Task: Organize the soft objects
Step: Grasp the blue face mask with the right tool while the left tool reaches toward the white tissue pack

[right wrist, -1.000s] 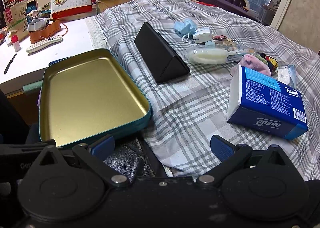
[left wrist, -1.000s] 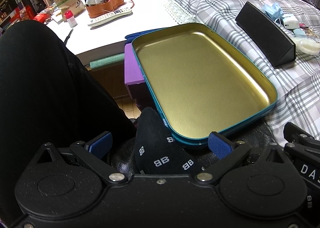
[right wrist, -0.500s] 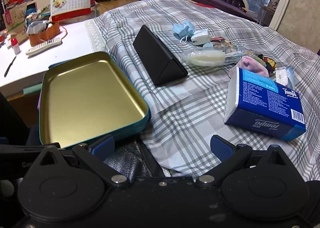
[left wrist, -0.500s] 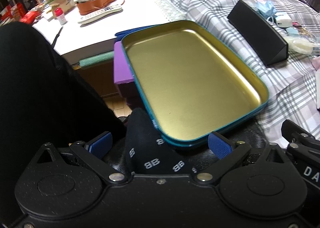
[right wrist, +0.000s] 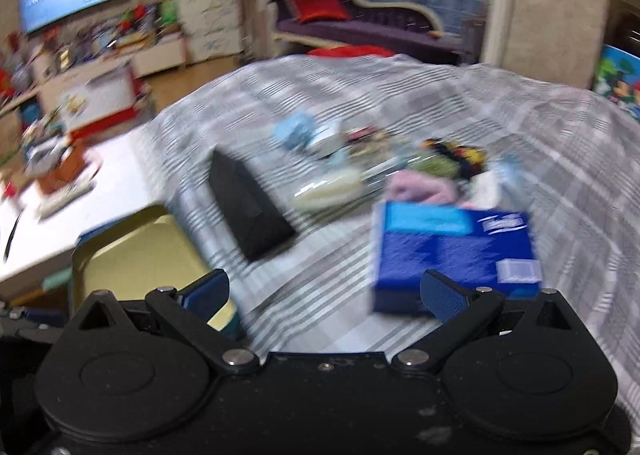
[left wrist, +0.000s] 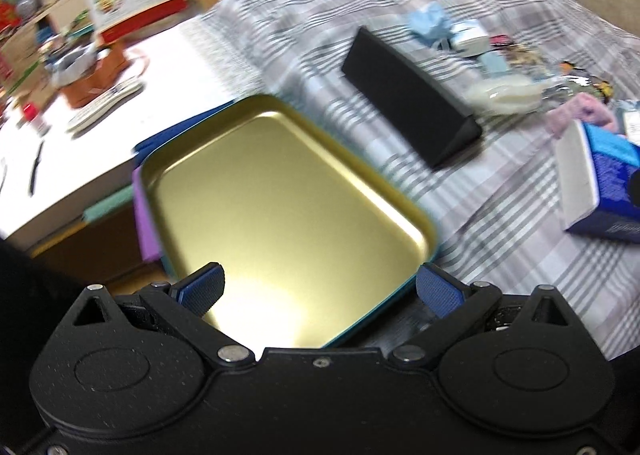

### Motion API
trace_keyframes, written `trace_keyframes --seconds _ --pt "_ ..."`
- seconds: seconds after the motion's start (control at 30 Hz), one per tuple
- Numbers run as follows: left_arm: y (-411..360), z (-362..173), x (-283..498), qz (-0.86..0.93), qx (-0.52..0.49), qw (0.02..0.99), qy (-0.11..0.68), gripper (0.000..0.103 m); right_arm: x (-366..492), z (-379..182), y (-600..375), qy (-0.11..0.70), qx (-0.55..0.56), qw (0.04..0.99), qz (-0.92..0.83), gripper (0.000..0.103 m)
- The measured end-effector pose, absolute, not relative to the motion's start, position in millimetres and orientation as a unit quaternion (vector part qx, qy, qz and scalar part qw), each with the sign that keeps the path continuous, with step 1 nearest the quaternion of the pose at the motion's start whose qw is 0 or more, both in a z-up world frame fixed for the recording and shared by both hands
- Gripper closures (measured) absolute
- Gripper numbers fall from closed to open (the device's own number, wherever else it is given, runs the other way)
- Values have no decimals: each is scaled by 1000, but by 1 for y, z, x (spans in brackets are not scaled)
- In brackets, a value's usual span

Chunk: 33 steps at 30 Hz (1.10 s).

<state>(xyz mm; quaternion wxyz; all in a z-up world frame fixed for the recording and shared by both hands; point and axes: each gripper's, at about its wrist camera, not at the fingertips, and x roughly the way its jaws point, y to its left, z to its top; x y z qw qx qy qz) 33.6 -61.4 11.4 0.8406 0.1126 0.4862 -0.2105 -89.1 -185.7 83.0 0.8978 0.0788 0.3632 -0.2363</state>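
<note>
1. Fingers of the left gripper (left wrist: pixel 320 289) stand spread wide with nothing between them, poised over the near end of the gold tin tray (left wrist: pixel 280 191). I judge the spread as readiness: nothing is gripped yet, and the tray sits close at hand as the likely place to collect things.

2. Fingers of the right gripper (right wrist: pixel 326 295) are likewise parted and bare, aimed out over the checked bedspread (right wrist: pixel 560 159) toward the blue tissue pack (right wrist: pixel 456 251), which lies just beyond the right-hand fingertip. The aim suggests this pack is the first candidate to be picked up.

3. The tray lies bare inside, so no soft item has been sorted into it. Its far side rests at the edge of the bedspread and its left side overhangs a purple box (left wrist: pixel 142 215) next to the white table (left wrist: pixel 132 123); that puts it within reach of both grippers.

4. The soft things are still loose on the bedspread, well apart from the tray: a pink cloth (right wrist: pixel 420 187) just behind the tissue pack, a pale blue face mask (right wrist: pixel 294 129) farther back, and a colourful bundle (right wrist: pixel 456 157) too blurred to identify.

5. A black wedge-shaped case (right wrist: pixel 248 203) lies between the tray and that cluster. It looks rigid, so I judge it no part of the sorting, only something to reach around.

6. Both views are smeared by motion, so fine detail is uncertain.
</note>
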Motion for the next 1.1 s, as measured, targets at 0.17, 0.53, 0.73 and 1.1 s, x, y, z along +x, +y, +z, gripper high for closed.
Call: trace_keyframes --seconds 0.17,0.53,0.73,1.1 --pt "-94 24 47 -245 128 835 476 4 -96 92 -252 343 125 877 -313 1" --pt "-154 36 69 -290 150 818 473 4 -113 87 -415 299 303 803 -416 1" --pt "-175 30 72 -295 165 808 482 4 -90 71 -457 308 351 794 -390 1" --pt "-204 26 78 -318 180 796 483 4 -21 38 -496 398 352 769 -356 12"
